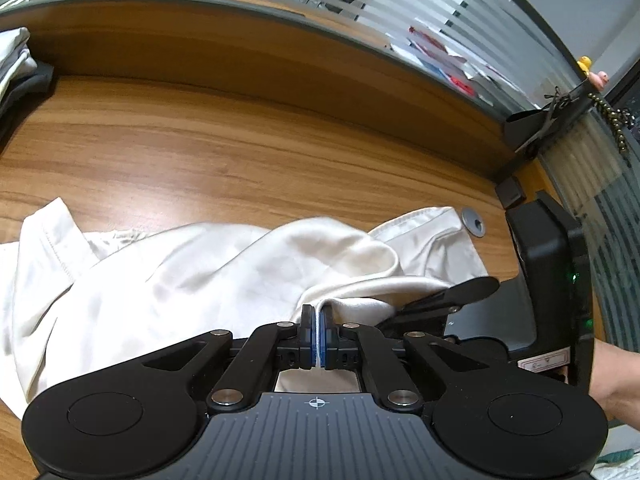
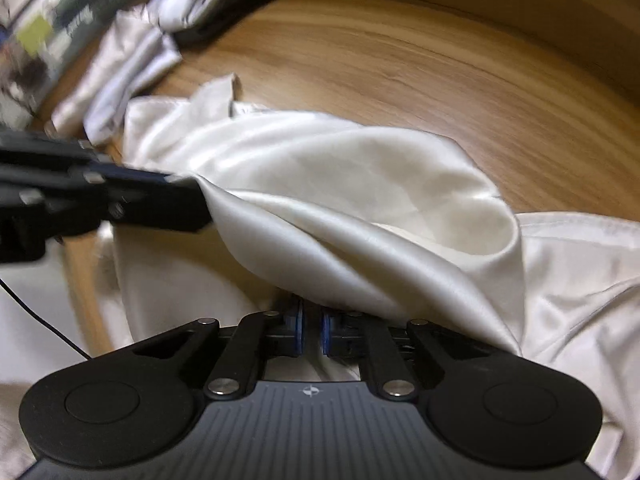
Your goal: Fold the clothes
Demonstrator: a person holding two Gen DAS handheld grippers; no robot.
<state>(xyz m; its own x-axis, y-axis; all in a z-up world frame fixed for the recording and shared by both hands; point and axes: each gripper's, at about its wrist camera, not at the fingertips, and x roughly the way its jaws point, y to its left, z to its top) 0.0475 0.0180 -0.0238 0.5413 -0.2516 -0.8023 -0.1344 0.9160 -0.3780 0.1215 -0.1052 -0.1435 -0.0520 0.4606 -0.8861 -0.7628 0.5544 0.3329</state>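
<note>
Satiny cream garment (image 1: 224, 276) drapes limp and slippery ahead, left gripper (image 1: 318, 334) pinching its hem, right gripper (image 2: 311, 330) narrowed around another fold.

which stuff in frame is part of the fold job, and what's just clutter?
Job:
- white garment, spread rumpled on the wooden table
- left gripper, shut on a fold of it
- right gripper, at the cloth, jaws slightly apart
- stack of folded clothes, far corner

Lying about:
- grey cable grommet
- black device
- frosted glass partition
</note>
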